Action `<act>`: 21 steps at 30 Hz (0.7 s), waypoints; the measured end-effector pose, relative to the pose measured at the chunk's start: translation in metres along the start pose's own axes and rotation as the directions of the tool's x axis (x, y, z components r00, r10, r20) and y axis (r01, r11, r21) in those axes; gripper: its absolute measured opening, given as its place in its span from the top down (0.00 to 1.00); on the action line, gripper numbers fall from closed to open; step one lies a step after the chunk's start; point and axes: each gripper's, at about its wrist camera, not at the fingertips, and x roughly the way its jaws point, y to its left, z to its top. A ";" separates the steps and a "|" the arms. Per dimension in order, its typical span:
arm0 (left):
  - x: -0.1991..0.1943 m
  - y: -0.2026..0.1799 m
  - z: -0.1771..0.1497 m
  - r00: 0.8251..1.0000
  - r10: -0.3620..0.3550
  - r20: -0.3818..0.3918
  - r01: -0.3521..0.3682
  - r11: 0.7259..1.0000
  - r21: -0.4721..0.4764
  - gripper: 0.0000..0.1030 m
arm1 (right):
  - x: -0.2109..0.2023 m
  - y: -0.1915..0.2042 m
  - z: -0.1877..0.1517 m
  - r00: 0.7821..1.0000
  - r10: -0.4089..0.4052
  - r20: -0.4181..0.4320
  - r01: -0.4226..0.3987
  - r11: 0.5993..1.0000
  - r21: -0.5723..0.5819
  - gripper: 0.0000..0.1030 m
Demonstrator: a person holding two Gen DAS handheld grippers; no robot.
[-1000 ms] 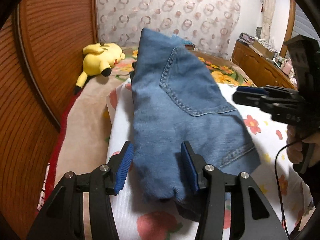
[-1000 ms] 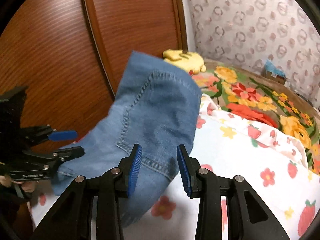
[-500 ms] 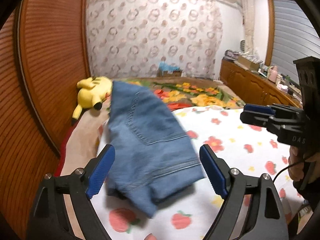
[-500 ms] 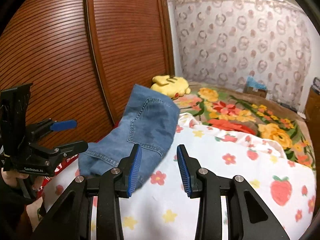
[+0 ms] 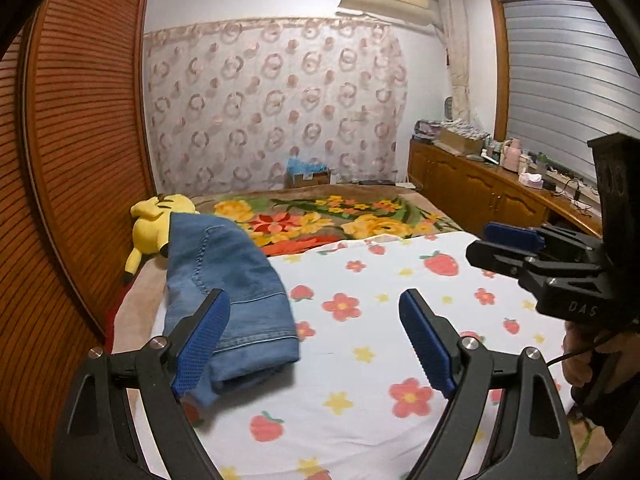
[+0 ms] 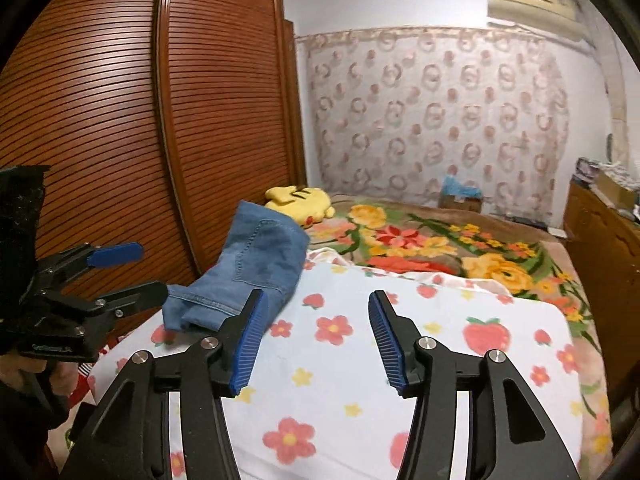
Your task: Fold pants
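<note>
Pants (image 5: 224,288) lie folded beside the plush (image 5: 154,228); left gripper (image 5: 316,340) spread wide, right gripper (image 6: 316,336) just opening, both empty.

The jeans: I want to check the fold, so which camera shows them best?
The left wrist view: the jeans lie close, with the pocket stitching, hem and stacked layers plain, though a left finger covers one edge. The right wrist view shows them smaller, off to the left.

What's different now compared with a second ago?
Both claws drew back from the folded jeans. The left claw let them go, and the right claw has just been opening, empty. The jeans stayed on the strawberry blanket beside the yellow plush toy.
</note>
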 end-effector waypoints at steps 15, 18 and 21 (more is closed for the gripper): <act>-0.039 -0.048 -0.012 0.998 0.027 0.053 -0.027 1.000 -0.007 0.16 | -0.076 -0.005 -0.029 0.979 -0.196 0.062 0.193 0.979 0.062 0.38; -0.045 -0.054 -0.014 0.998 0.031 0.058 -0.030 1.000 -0.009 0.16 | -0.086 -0.006 -0.030 0.973 -0.220 0.066 0.215 0.973 0.079 0.38; -0.046 -0.055 -0.015 0.998 0.034 0.060 -0.033 0.999 -0.010 0.16 | -0.092 -0.002 -0.031 0.969 -0.235 0.073 0.229 0.970 0.085 0.38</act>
